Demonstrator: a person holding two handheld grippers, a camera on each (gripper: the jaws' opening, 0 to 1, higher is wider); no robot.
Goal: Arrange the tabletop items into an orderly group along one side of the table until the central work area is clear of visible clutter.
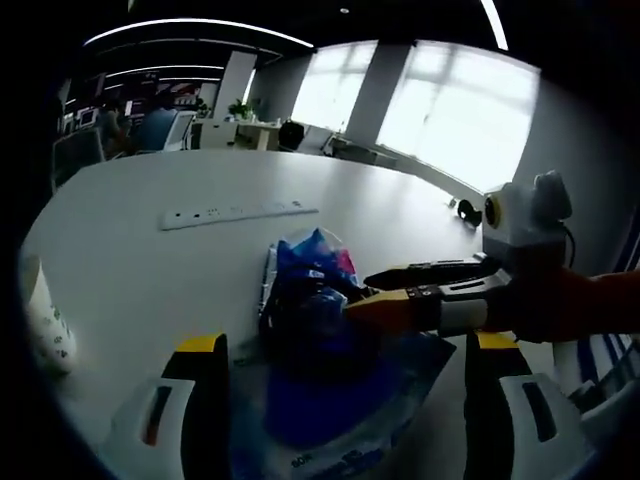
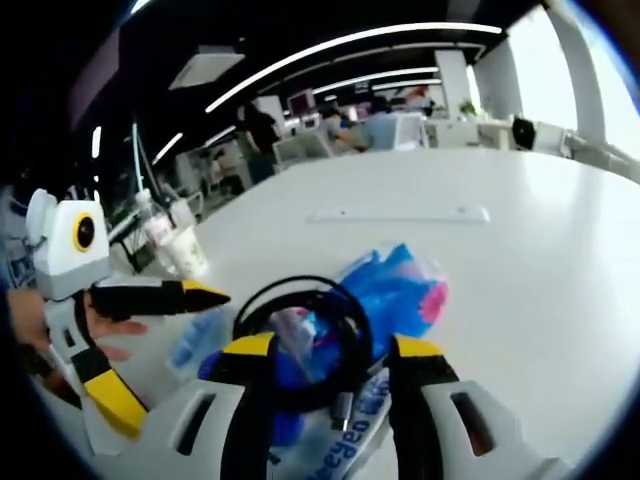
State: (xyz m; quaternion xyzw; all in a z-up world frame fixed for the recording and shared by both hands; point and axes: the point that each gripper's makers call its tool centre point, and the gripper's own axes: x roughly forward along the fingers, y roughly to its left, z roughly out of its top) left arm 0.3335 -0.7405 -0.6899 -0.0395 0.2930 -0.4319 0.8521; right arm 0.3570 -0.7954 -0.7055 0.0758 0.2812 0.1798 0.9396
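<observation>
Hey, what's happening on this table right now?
A person with a gripper in each hand is working on a pile of blue plastic packets and a coiled black cable on the white table. The right gripper straddles the cable; the left gripper stands open over the packets. A white power strip and paper cup lie apart.

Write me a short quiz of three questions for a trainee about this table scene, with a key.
1. True or false: the long white power strip lies on the white table beyond the pile of blue plastic bags.
2. In the right gripper view, what sits between the jaws of the right claw? A) a looped black cable; B) a paper cup; C) a metal spoon.
3. Fill in: in the left gripper view, the jaws of the left claw stand wide ____.
Key: 1 true; 2 A; 3 open.
</observation>
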